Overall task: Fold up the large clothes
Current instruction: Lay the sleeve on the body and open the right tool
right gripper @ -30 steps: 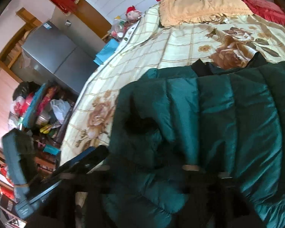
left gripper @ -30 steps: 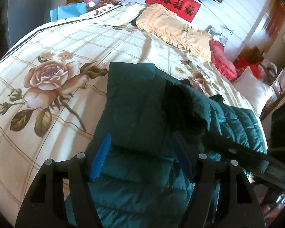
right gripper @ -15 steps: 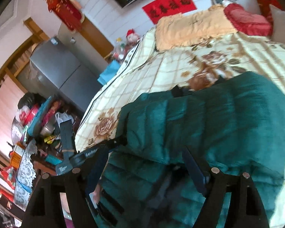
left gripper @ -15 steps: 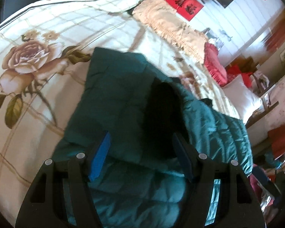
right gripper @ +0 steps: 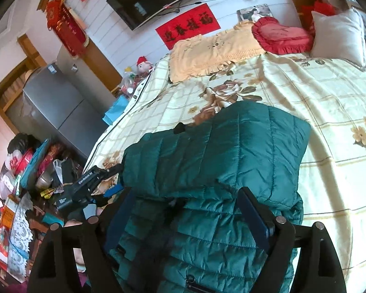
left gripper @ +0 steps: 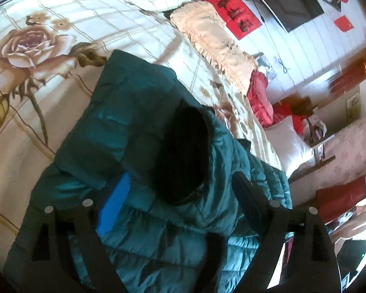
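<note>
A dark green quilted puffer jacket (left gripper: 139,127) lies on the floral bedspread (left gripper: 36,78), its far part folded over the near part; a sleeve's dark opening faces the left wrist view. It also shows in the right wrist view (right gripper: 219,151). My left gripper (left gripper: 180,195) is open just above the jacket's near part, fingers either side of the sleeve cuff. My right gripper (right gripper: 185,205) is open above the jacket's near edge, holding nothing. The left gripper body (right gripper: 85,188) shows at the bed's left edge.
A yellow frilled pillow (right gripper: 212,51), a red heart cushion (right gripper: 280,34) and a white pillow (right gripper: 339,34) lie at the bed head. A grey fridge (right gripper: 51,107) and a cluttered table (right gripper: 24,171) stand left of the bed.
Both grippers have pulled back from the jacket and risen. The right gripper, earlier pressed dark into the fabric, now stands open above it. The folded part lies flat.
</note>
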{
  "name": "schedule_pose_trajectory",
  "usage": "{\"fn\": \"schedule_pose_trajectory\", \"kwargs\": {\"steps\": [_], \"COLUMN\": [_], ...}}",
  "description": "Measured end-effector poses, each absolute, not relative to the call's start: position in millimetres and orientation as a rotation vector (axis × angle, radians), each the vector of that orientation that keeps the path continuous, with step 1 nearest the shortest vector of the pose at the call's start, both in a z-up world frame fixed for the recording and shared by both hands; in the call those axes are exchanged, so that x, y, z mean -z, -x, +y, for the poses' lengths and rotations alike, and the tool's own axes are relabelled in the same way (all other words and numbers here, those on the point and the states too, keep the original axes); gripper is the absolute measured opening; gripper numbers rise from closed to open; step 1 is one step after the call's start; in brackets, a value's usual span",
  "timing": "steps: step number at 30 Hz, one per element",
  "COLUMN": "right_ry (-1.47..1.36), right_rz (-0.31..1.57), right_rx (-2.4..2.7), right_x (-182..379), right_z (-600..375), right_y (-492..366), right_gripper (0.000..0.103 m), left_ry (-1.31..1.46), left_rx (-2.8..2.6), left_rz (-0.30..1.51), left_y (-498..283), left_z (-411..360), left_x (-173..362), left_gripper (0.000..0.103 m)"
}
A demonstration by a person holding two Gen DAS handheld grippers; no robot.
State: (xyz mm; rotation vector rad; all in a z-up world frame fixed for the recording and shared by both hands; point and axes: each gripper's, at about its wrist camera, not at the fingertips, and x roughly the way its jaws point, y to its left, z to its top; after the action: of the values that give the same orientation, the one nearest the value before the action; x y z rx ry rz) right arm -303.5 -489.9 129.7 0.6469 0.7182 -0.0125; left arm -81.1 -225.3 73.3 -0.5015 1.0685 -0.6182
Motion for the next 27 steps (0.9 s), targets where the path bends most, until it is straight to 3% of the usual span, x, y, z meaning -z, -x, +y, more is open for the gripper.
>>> {"fn": "schedule_pose_trajectory", "kwargs": {"steps": [5, 6, 7, 8, 9, 11, 17, 20, 23, 27], "right_ry": [-0.643, -0.631, -0.624, -0.616, -0.609, -0.597, -0.601, -0.568, -0.532, -0.511], "right_rz": [0.728, 0.729, 0.727, 0.723, 0.718, 0.714, 0.727, 0.756, 0.829, 0.898], "right_rx": [0.008, 0.016, 0.025, 0.041, 0.063, 0.106, 0.179, 0.183, 0.224, 0.277], "right_x": [-125.9, -126.5, -127.0, -127.8, -128.1, -126.9, -113.6, -101.5, -74.1, -29.9], "right_z": [-485.7, -485.1, -484.0, -484.5, -486.4, -491.6, -504.7, -498.5, -491.6, -489.2], "right_y": [302.4, 302.3, 301.4, 300.8, 301.7, 301.8, 279.0, 253.7, 223.1, 201.2], "right_gripper": [0.083, 0.083, 0.083, 0.083, 0.083, 0.083, 0.081, 0.076, 0.063, 0.062], "left_ry": [0.380, 0.356, 0.310, 0.272, 0.250, 0.232, 0.211, 0.201, 0.172, 0.151], "left_rx": [0.622, 0.631, 0.652, 0.655, 0.652, 0.666, 0.567, 0.497, 0.474, 0.474], "left_rz": [1.042, 1.038, 1.036, 1.035, 1.030, 0.985, 0.852, 0.892, 0.950, 0.947], "left_y": [88.0, 89.5, 89.8, 91.1, 92.2, 93.4, 86.5, 72.1, 63.3, 67.0], "left_z": [-256.6, -260.4, -269.6, -274.6, -275.9, -273.0, -230.1, -216.1, -218.5, -221.4], "left_x": [-77.5, -77.0, -78.0, -80.3, -81.4, -92.5, -113.8, -94.8, -70.8, -62.4], "left_gripper": [0.085, 0.080, 0.072, 0.048, 0.030, 0.022, 0.017, 0.017, 0.017, 0.017]}}
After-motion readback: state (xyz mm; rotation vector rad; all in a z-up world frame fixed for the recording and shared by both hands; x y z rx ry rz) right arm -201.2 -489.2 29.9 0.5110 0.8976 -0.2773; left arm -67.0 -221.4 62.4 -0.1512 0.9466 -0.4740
